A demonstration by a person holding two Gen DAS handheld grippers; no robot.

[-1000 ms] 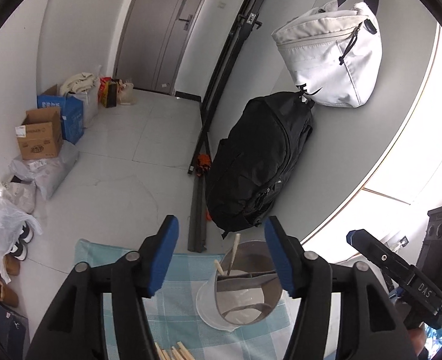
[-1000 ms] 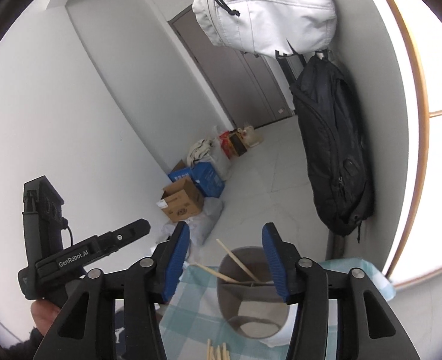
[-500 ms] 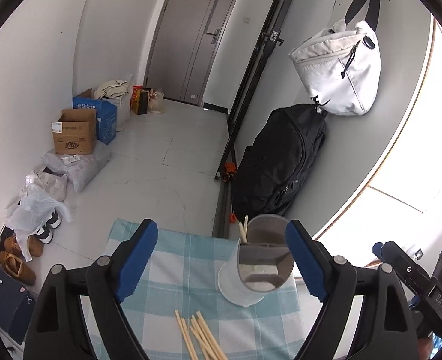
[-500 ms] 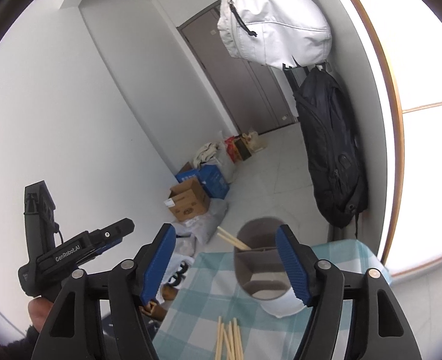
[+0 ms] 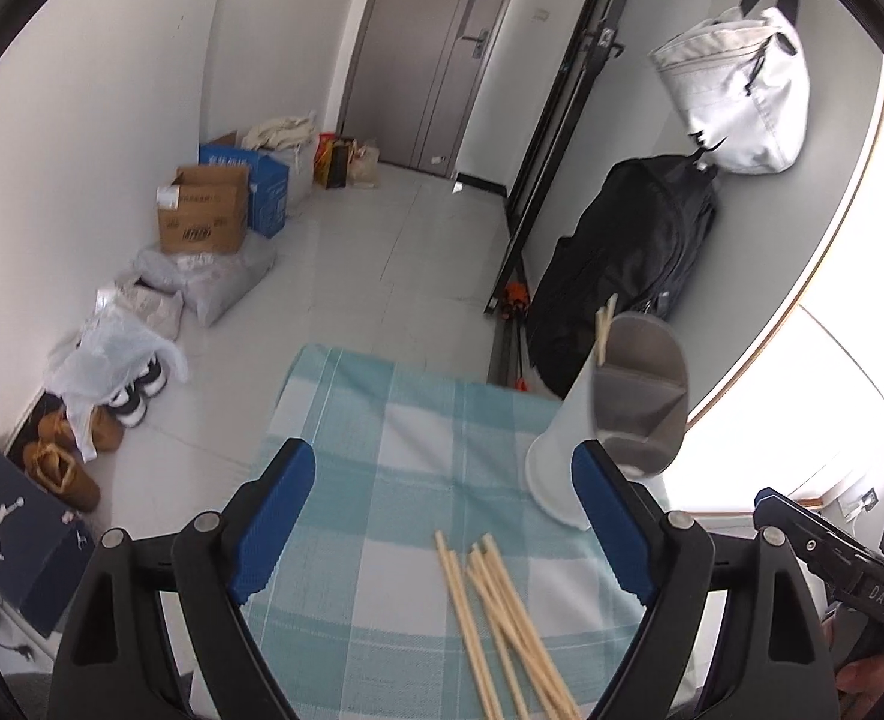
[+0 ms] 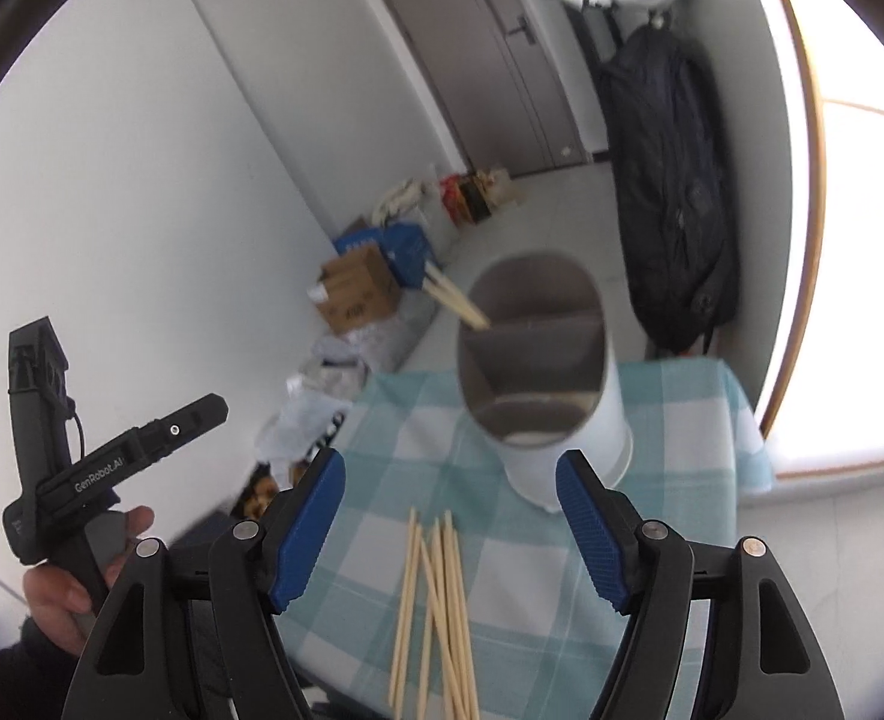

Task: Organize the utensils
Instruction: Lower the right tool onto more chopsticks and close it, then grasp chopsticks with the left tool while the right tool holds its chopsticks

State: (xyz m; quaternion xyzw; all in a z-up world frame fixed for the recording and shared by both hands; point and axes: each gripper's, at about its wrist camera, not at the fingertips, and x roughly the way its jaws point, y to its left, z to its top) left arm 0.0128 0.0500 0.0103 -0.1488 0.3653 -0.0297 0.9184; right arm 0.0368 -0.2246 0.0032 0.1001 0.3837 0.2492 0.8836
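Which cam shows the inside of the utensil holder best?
Right wrist: the utensil holder sits near centre, its mouth facing the lens, with the dividers and two chopsticks clear. Left wrist has the holder off to the right, its base partly hidden by a tong finger.

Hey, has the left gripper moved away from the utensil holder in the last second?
Yes. The left gripper has pulled back toward the person and shifted left: the utensil holder, earlier framed between its fingers, now sits beyond the right finger, and loose chopsticks show on the checkered cloth.
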